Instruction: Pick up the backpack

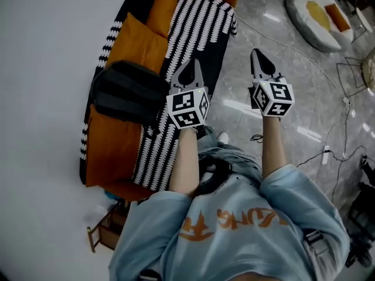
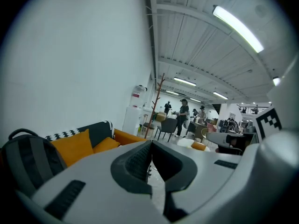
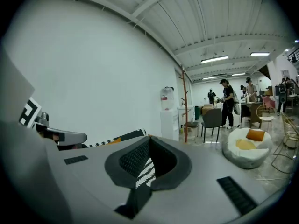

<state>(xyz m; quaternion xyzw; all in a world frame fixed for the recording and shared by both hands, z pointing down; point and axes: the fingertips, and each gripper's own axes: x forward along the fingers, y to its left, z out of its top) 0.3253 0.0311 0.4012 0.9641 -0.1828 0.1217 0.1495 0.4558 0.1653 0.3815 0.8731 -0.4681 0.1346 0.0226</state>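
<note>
The dark grey backpack (image 1: 129, 92) lies on the orange sofa (image 1: 111, 151), against the orange cushions and beside a black-and-white striped blanket (image 1: 193, 34). My left gripper (image 1: 188, 69) is shut and empty, hovering over the blanket just right of the backpack. In the left gripper view the backpack (image 2: 28, 164) sits at the lower left, off to the side of the shut left gripper (image 2: 150, 143). My right gripper (image 1: 258, 54) is shut and empty too, out over the floor to the right of the sofa. Past the right gripper (image 3: 148, 139) shows a strip of the blanket.
A white beanbag seat (image 1: 316, 13) with orange cushions lies on the floor at the far right. Cables (image 1: 328, 151) run across the shiny floor. A small wooden stand (image 1: 105, 230) is by the sofa's near end. A white wall runs behind the sofa. People and chairs (image 3: 212, 118) are far off.
</note>
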